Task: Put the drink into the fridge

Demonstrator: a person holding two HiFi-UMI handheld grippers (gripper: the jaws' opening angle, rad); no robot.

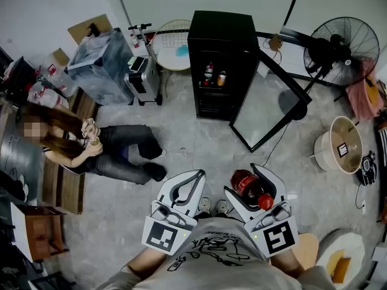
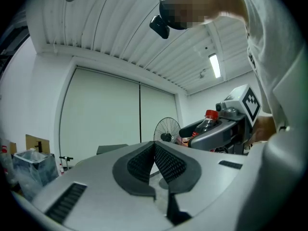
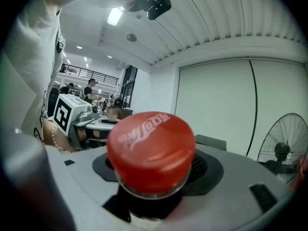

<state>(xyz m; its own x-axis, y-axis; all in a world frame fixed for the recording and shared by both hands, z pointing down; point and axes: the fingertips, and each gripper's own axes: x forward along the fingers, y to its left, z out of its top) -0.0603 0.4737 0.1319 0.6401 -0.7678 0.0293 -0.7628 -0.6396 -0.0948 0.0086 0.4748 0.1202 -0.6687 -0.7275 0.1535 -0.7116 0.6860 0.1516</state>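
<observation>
drink (image 1: 248, 187) in right tool (image 1: 243, 179); fridge (image 1: 221, 32) open

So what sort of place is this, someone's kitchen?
Probably a workshop or test room, not a kitchen: a small black fridge stands open on the floor, with a pedestal fan and cardboard boxes around.

The red cap (image 3: 150, 150) of the drink bottle (image 1: 248, 185) carries white script lettering across its top. In the right gripper view it is too blurred for you to read as a word. Your left gripper (image 1: 195, 177) bears a black-and-white square marker (image 1: 162, 235), and your right gripper (image 1: 252, 175) a second marker (image 1: 279, 237). Both are patterns with no letters. A similar small marker (image 1: 342, 149) shows on the round tub (image 1: 320, 148). Your shirt (image 1: 211, 252) has a black line print, with no word of it legible.
</observation>
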